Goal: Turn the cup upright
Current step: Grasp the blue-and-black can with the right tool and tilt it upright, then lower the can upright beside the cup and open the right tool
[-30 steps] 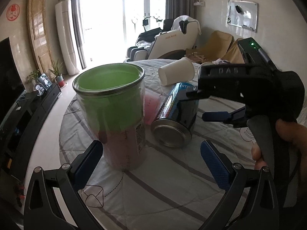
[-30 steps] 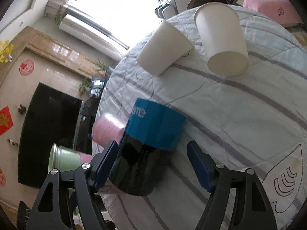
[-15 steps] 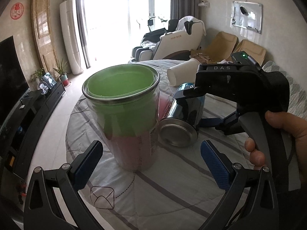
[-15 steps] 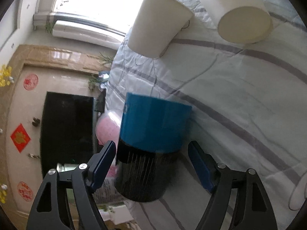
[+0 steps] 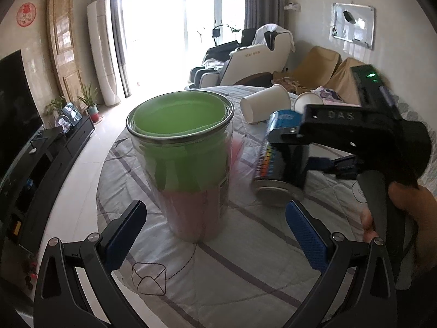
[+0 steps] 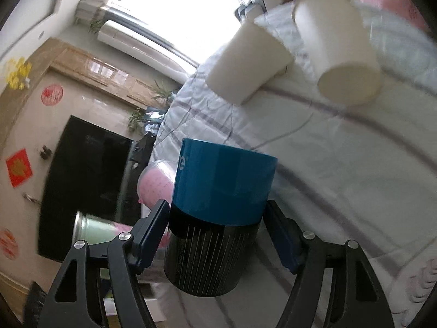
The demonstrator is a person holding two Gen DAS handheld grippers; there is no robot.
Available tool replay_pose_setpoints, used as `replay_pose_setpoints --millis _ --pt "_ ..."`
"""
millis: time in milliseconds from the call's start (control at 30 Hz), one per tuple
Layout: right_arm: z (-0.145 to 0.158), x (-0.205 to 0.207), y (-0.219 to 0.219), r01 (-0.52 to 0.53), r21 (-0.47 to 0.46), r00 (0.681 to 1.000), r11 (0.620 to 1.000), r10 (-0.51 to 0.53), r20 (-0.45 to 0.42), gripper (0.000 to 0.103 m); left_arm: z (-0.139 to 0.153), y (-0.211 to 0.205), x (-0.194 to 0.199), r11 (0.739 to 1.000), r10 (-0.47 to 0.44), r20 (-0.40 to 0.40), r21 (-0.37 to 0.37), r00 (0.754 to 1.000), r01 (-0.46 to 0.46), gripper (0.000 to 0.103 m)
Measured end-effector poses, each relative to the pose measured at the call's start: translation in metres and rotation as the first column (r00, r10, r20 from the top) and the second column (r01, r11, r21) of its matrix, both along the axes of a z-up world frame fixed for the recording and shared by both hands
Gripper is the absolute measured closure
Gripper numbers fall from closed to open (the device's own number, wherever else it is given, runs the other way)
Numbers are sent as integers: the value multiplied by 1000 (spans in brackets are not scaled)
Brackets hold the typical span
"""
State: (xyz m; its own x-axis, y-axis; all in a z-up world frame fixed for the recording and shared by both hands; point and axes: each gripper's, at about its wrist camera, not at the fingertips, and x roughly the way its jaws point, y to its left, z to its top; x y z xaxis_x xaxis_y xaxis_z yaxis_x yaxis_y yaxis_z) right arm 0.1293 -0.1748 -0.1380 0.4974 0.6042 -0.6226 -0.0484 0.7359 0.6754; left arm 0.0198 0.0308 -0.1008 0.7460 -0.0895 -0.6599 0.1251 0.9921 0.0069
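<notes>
A blue and black metal cup (image 6: 218,213) lies tilted on the quilted table, its metal base toward the left camera (image 5: 275,161). My right gripper (image 6: 218,235) is shut on the blue cup, one pad on each side of its black lower half. In the left wrist view the right gripper's black body (image 5: 355,134) covers part of the cup. My left gripper (image 5: 215,235) is open and empty, just in front of a clear jar (image 5: 185,164) with green and pink inserts that stands upright.
Two white paper cups (image 6: 248,63) (image 6: 341,54) lie on their sides farther back on the table. A pink cup (image 6: 155,183) lies behind the blue cup. The table's left edge (image 5: 109,164) drops to the floor beside a TV stand.
My right gripper has closed in on the blue cup and now grips it; the cup has begun to tilt up from lying flat. The left gripper has drawn back slightly from the jar.
</notes>
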Motion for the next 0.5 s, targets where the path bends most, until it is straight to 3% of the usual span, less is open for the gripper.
replay_pose_setpoints --millis 233,500 --pt "21 -42 6 30 -218 984 975 10 180 31 -3 9 -9 1000 15 -3 6 1000 -15 0" --pt "33 -83 37 61 -425 933 903 99 346 31 -10 17 -17 999 33 -19 14 999 -32 0"
